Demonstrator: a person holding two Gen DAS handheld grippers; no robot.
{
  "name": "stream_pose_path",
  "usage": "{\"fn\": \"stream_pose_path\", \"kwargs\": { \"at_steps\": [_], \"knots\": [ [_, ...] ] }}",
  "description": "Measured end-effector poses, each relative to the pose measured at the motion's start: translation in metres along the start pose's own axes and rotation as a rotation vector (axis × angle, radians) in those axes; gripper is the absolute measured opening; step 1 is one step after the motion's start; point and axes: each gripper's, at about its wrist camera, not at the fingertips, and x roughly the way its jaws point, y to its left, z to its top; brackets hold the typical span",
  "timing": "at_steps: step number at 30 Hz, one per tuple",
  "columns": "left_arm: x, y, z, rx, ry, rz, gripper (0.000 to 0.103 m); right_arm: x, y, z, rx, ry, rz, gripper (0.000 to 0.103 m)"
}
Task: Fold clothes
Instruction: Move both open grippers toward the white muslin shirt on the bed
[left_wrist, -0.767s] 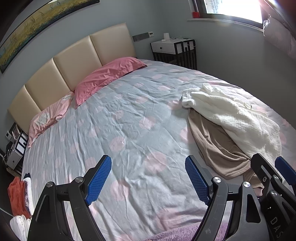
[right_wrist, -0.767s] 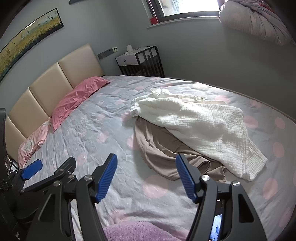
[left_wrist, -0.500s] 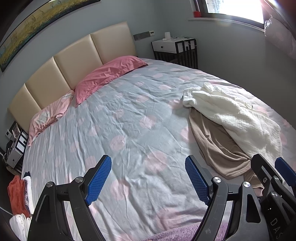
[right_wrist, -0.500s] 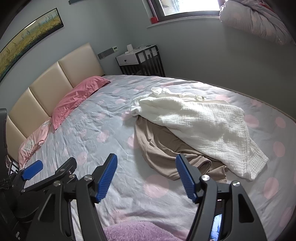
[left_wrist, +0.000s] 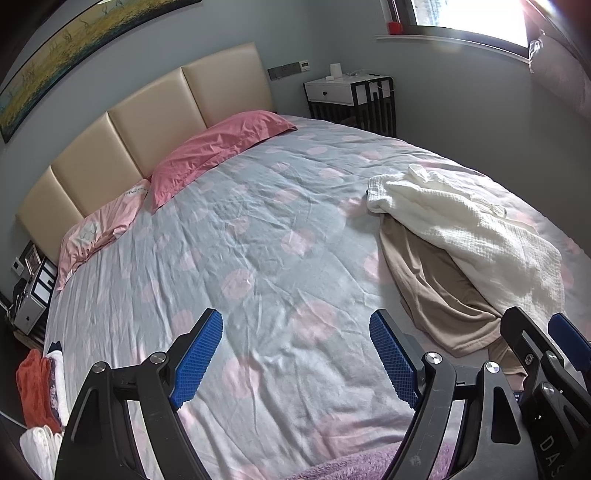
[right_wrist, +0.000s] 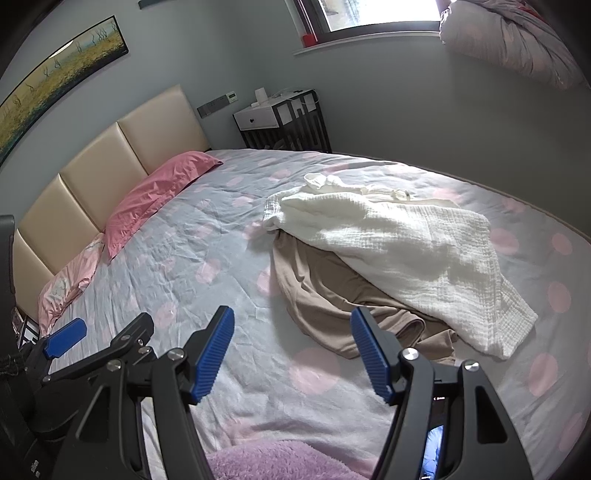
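White waffle-knit garment (right_wrist: 406, 251) overlapping tan jersey garment (right_wrist: 325, 295), right half of grey pink-dotted bedspread (left_wrist: 258, 229); left half bare; left gripper (left_wrist: 295, 354), right gripper (right_wrist: 291, 350) spread, empty.

The white garment (right_wrist: 399, 254) is covering much of the tan garment (right_wrist: 325, 295), hiding its upper part. The lower frame edge is cutting off a purple fluffy fabric (right_wrist: 273, 461) in both views. At the left wrist view's left edge, an orange and white pile (left_wrist: 37, 395) is lying partly out of frame. Items on the nightstand (left_wrist: 347, 92) are appearing too small to identify.
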Motion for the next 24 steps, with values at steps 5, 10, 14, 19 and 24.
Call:
{"fn": "stream_pose_path", "kwargs": {
  "at_steps": [5, 10, 14, 19, 24],
  "knots": [
    [0.0006, 0.0022, -0.0007, -0.002, 0.003, 0.004, 0.083, 0.0034, 0.0022, -0.0014, -0.003, 0.005, 0.002, 0.065],
    [0.0016, 0.0025, -0.0009, -0.004, 0.006, 0.006, 0.083, 0.0050, 0.0034, -0.0019, -0.002, 0.005, 0.005, 0.065],
    [0.0034, 0.0032, 0.0002, -0.004, 0.011, 0.009, 0.083, 0.0069, 0.0035, -0.0022, -0.003, 0.008, 0.008, 0.065],
    [0.0032, 0.0028, -0.0001, -0.004, 0.010, 0.011, 0.083, 0.0081, 0.0031, -0.0032, 0.000, 0.007, 0.009, 0.065],
    [0.0034, 0.0023, 0.0008, -0.002, 0.013, 0.013, 0.083, 0.0098, 0.0014, -0.0028, 0.001, 0.012, 0.012, 0.065]
  ]
}}
